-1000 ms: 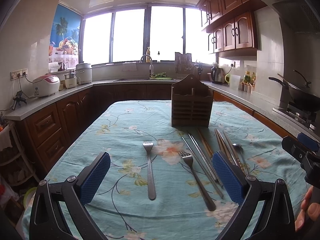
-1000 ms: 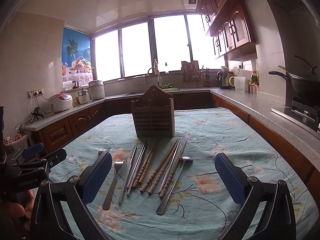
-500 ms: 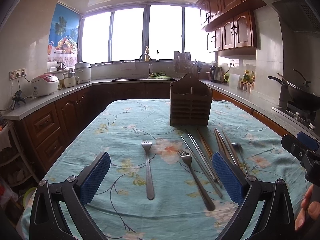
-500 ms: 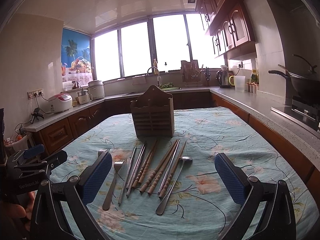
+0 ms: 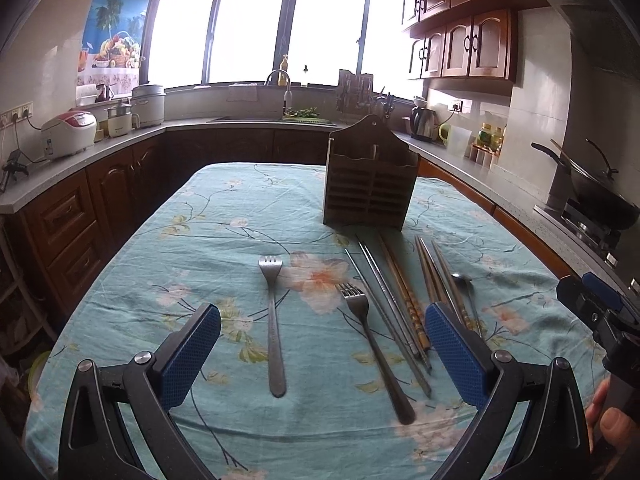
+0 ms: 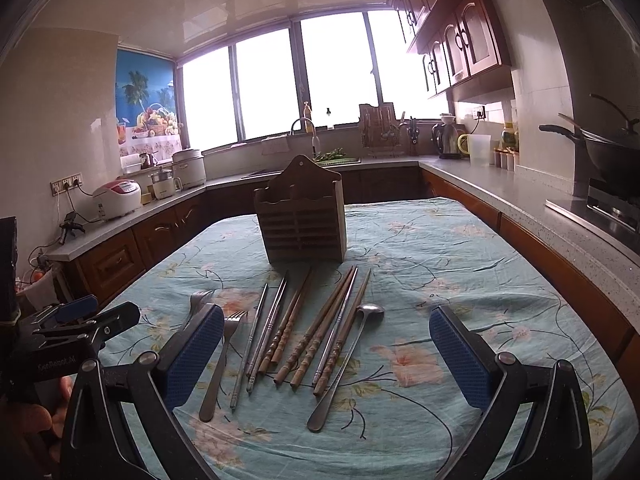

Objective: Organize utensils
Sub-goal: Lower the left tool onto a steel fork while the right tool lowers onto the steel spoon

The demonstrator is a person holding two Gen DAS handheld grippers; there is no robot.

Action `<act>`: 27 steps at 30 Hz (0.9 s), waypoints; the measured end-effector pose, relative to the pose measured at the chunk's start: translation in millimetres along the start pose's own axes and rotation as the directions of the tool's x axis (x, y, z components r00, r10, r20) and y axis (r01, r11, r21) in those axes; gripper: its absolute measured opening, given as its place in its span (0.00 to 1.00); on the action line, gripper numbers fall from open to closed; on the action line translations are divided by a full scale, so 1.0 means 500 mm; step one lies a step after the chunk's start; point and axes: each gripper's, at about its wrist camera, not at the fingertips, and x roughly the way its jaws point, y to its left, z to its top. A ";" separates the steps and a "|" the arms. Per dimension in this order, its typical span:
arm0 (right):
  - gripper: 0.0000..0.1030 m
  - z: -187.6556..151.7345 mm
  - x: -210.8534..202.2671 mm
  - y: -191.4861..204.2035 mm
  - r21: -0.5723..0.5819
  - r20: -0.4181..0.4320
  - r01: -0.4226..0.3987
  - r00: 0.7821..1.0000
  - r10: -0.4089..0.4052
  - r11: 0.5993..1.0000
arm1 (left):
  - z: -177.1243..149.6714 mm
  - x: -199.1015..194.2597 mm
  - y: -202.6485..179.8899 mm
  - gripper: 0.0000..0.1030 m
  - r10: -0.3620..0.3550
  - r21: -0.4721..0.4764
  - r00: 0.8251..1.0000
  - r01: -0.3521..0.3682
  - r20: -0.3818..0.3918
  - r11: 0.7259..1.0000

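Note:
A brown wooden utensil holder (image 5: 370,182) (image 6: 305,222) stands upright mid-table. In front of it lie two metal forks (image 5: 273,320) (image 5: 370,350), several metal and wooden chopsticks (image 5: 400,304) (image 6: 304,328) and a metal spoon (image 6: 346,364) (image 5: 466,292). My left gripper (image 5: 320,352) is open and empty, hovering above the near table edge with the left fork between its fingers' line. My right gripper (image 6: 326,356) is open and empty, above the chopsticks and spoon. Each gripper shows at the edge of the other's view.
The table wears a teal floral cloth (image 5: 224,232). Counters run along the left, back and right with rice cookers (image 5: 70,134), a sink faucet (image 5: 282,80), a kettle (image 5: 424,124) and a wok on the stove (image 5: 600,196).
The left wrist view has crept slightly forward and the utensils sit a little lower and nearer. The right gripper has barely moved. Both grippers stay open.

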 end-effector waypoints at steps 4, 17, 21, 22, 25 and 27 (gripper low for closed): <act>1.00 0.008 0.021 -0.013 0.016 -0.038 -0.001 0.999 0.002 1.000 | 0.031 0.031 0.010 0.99 -0.012 -0.003 0.998 0.012 -0.062 1.000; 0.63 0.027 0.141 -0.070 0.139 -0.226 -0.017 0.973 0.048 0.990 | 0.102 0.134 0.024 0.72 -0.119 -0.045 0.961 0.111 -0.249 0.993; 0.53 0.028 0.187 -0.092 0.169 -0.296 0.007 0.954 0.044 0.986 | 0.111 0.166 0.028 0.64 -0.153 -0.065 0.944 0.140 -0.294 0.988; 0.52 0.027 0.195 -0.096 0.175 -0.311 0.010 0.949 0.046 0.985 | 0.114 0.175 0.029 0.62 -0.159 -0.071 0.939 0.144 -0.306 0.987; 0.46 0.024 0.222 -0.103 0.187 -0.355 0.013 0.933 0.055 0.982 | 0.118 0.214 0.024 0.55 -0.168 -0.079 0.926 0.150 -0.337 0.986; 0.43 0.020 0.238 -0.103 0.188 -0.382 0.011 0.922 0.063 0.982 | 0.121 0.230 0.022 0.49 -0.170 -0.076 0.920 0.153 -0.352 0.985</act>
